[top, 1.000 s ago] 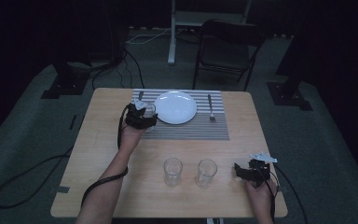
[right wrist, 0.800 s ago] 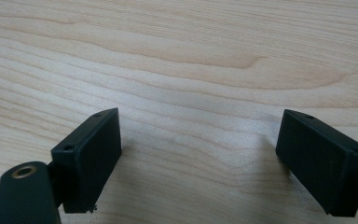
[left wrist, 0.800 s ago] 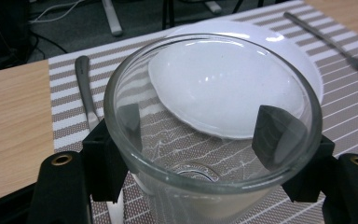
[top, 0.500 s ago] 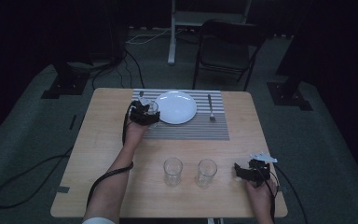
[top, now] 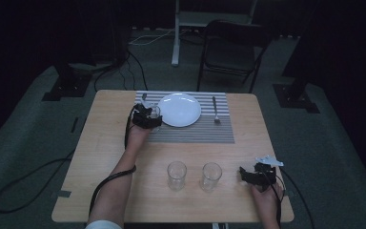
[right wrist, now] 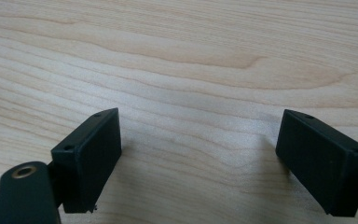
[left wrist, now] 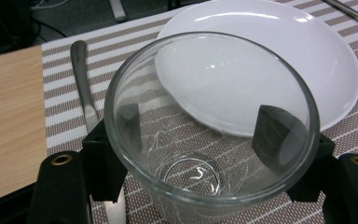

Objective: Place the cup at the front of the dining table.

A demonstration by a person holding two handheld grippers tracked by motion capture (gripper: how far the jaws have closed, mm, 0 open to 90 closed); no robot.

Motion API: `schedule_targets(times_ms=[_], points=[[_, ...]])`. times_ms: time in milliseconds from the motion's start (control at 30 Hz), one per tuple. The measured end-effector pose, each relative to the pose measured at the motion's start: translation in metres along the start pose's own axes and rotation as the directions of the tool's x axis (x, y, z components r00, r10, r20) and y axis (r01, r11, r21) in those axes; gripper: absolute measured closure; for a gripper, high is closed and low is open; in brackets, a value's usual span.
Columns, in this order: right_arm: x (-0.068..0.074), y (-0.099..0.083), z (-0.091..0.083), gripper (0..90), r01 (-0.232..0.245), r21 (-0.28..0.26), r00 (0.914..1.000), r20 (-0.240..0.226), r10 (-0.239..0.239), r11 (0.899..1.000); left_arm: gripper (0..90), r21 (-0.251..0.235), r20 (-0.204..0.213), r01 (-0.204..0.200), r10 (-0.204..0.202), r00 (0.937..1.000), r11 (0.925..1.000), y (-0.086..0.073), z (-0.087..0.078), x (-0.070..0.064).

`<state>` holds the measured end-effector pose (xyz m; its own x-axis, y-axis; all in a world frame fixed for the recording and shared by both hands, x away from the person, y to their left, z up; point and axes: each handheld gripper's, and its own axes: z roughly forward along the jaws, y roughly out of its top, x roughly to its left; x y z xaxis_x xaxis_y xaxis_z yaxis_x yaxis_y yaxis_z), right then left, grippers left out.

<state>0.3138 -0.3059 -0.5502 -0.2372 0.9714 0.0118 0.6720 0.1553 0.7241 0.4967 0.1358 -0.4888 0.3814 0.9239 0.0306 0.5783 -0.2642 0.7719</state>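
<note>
A clear round drinking glass [left wrist: 212,135] is held clamped in the left tool [top: 145,117] at the white plate's [top: 180,109] nine o'clock, judged ready for placement; the right tool [right wrist: 200,161] is held wide and empty.

Table [top: 100,157]: pale wood, square-cornered, seen in the lower middle of the high view, standing on a grey floor [top: 24,143].
Mat [top: 195,131]: grey-and-white striped, laid on the table's far half, in the middle of the frame.
On the mat: a white plate [top: 179,109] is seen at upper centre; a fork [top: 215,109] lies just right of it; another utensil [left wrist: 86,100] lies at the mat's left edge, beside the plate.
Bare wood: two clear glasses [top: 176,174] [top: 211,176] stand side by side, apart, at lower centre, nearer than the mat.
Wood at lower right: bare grain is shown in the right gripper view.
</note>
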Motion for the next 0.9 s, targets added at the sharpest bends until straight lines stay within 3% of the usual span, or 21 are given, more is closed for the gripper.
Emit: schedule_targets(times_ms=[100, 167, 267, 400, 500, 767, 800, 900], points=[[0.000, 0.000, 0.000, 13.8, 0.000, 0.000, 1.0000, 0.000, 0.000, 1.000, 29.8, -0.006, -0.013, 0.014, -0.014, 0.9998, 0.9999, -0.002, -0.001, -0.001], [0.000, 0.000, 0.000, 13.8, 0.000, 0.000, 1.0000, 0.000, 0.000, 1.000, 29.7, 0.008, -0.022, -0.008, 0.008, 0.9997, 0.9999, -0.001, -0.003, -0.004], [0.000, 0.000, 0.000, 13.8, -0.001, -0.001, 1.0000, 0.001, 0.001, 1.000, 29.5, 0.018, -0.022, -0.009, 0.009, 0.9997, 0.9998, 0.000, -0.004, -0.005], [0.000, 0.000, 0.000, 13.9, -0.001, -0.001, 1.0000, 0.002, 0.001, 1.000, 29.3, 0.025, 0.018, 0.044, -0.044, 0.9988, 0.9987, -0.004, -0.006, 0.003], [0.000, 0.000, 0.000, 13.9, -0.001, -0.001, 1.0000, 0.002, 0.001, 1.000, 21.0, 0.039, 0.052, 0.057, -0.059, 0.9969, 0.9976, -0.007, -0.007, 0.005], [0.000, 0.000, 0.000, 13.9, -0.002, -0.001, 1.0000, 0.003, 0.002, 1.000, 16.4, -0.002, 0.052, 0.053, -0.053, 0.9972, 0.9986, -0.016, -0.020, 0.004], [0.000, 0.000, 0.000, 13.9, -0.002, -0.001, 1.0000, 0.003, 0.002, 1.000, 9.9, 0.003, 0.057, 0.056, -0.056, 0.9968, 0.9984, -0.016, -0.021, 0.005], [0.000, 0.000, 0.000, 13.9, -0.002, -0.001, 1.0000, 0.003, 0.002, 1.000, 9.3, 0.017, 0.071, 0.033, -0.035, 0.9969, 0.9993, -0.019, -0.024, 0.004]])
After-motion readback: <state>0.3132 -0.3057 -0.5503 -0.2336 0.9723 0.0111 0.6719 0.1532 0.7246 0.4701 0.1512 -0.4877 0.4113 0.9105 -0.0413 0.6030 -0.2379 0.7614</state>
